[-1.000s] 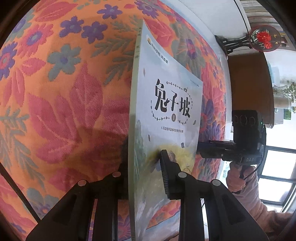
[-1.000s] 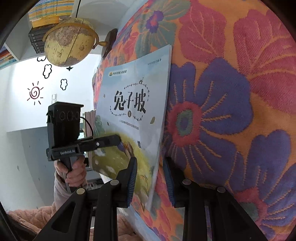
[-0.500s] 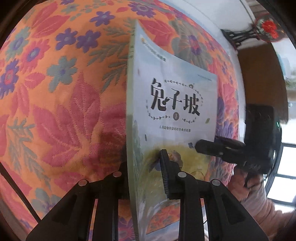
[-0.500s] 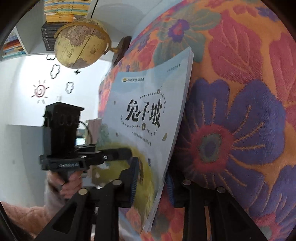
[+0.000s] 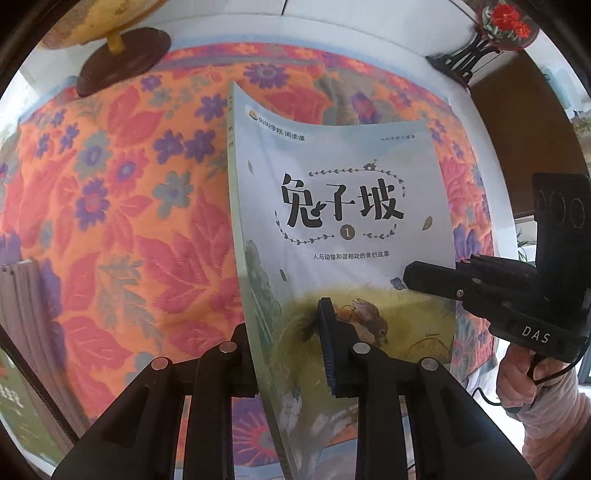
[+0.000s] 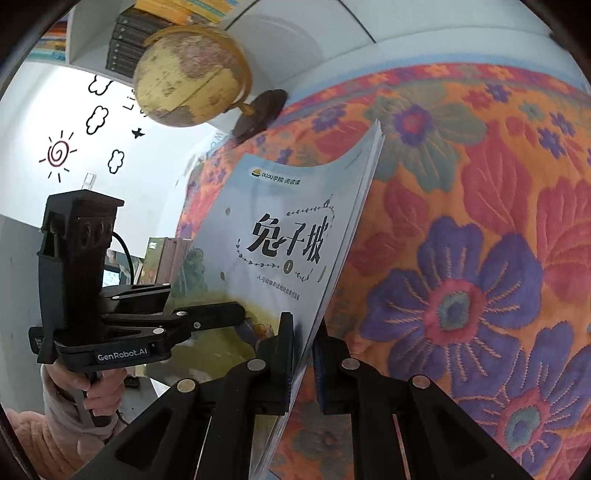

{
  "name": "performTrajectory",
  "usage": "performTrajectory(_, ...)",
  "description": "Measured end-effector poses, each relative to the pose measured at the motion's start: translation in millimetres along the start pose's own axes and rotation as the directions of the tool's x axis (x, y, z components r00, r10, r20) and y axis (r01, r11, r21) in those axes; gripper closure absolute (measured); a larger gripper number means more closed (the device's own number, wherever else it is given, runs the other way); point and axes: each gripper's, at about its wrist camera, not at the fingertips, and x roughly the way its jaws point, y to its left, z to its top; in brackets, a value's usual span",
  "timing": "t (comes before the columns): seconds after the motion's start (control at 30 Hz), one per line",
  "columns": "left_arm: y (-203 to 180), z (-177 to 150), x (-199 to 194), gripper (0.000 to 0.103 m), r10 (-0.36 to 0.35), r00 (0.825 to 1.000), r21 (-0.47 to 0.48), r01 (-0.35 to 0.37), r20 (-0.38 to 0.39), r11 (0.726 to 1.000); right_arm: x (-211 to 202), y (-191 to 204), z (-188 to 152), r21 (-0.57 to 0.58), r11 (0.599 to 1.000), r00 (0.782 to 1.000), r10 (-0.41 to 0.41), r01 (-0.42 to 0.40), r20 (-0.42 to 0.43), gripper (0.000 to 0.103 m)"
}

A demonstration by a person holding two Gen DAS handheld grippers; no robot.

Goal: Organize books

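Pinching one thin book from both sides, the left claw and right claw are pressed onto its lower edge. It is held tilted above the flowered cloth, near the bench's back edge where a globe stands.

Orange woven tablecloth with red leaves and purple flowers covered table surface. White wall behind carried black cloud, star and red spiral-sun doodles. Yellowed antique globe on dark round wooden base stood at cloth's far edge. White wall shelf above held dark volumes. Dark brown wooden panel stood at right; red floral ornament on black stand nearby. Daylight bright.
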Motion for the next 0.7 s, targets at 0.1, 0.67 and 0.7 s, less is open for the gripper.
performTrajectory(0.1,4.8,-4.3,-10.0,0.081,0.007,1.000,0.004,-0.007,0.012,1.000,1.7,12.8,1.3,-0.012,1.000,1.000,-0.010,0.010,0.003,0.094)
performTrajectory(0.67,52.3,-35.4,-71.7,0.079,0.013,0.996,-0.023,-0.011,0.091,1.000,13.7,95.1,7.4,-0.068,0.998,1.000,-0.014,0.016,0.024,0.094)
performTrajectory(0.7,57.4,-38.8,-77.1,0.078,0.020,0.995,-0.025,-0.017,0.097,1.000,14.8,101.3,7.8,-0.074,0.997,1.000,-0.011,0.013,0.024,0.094)
